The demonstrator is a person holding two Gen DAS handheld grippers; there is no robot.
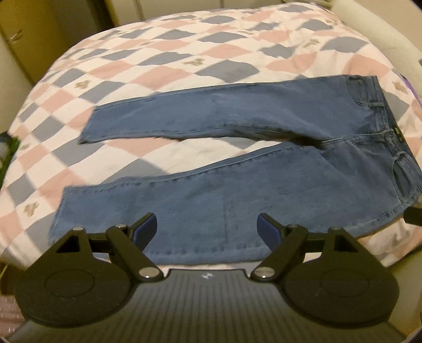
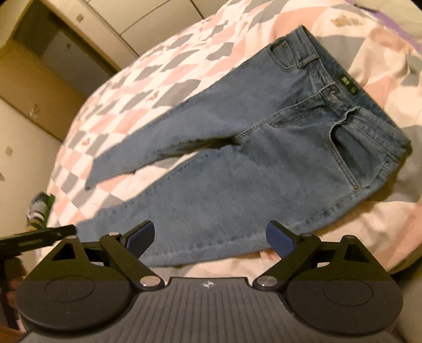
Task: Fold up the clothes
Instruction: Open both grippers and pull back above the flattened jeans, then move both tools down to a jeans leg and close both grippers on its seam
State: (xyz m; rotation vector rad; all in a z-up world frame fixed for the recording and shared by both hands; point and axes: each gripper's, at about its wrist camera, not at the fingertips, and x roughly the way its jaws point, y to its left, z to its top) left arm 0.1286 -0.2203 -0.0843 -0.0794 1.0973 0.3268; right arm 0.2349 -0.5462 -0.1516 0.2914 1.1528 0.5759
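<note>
On the bed (image 1: pixel 163 66), jeans (image 1: pixel 237 163) lie flat lengthwise across both grippers, left gripper (image 1: pixel 207 227) and right gripper (image 2: pixel 209 236) gaping empty at the near leg.

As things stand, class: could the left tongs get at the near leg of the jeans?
Probably yes. The left tongs hang open just above the near leg, which lies flat on the quilt with nothing in between.

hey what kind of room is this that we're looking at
Most likely a bedroom: blue jeans lie spread flat on a bed with a checkered bedspread, and closet-like cabinet doors stand behind it.
</note>
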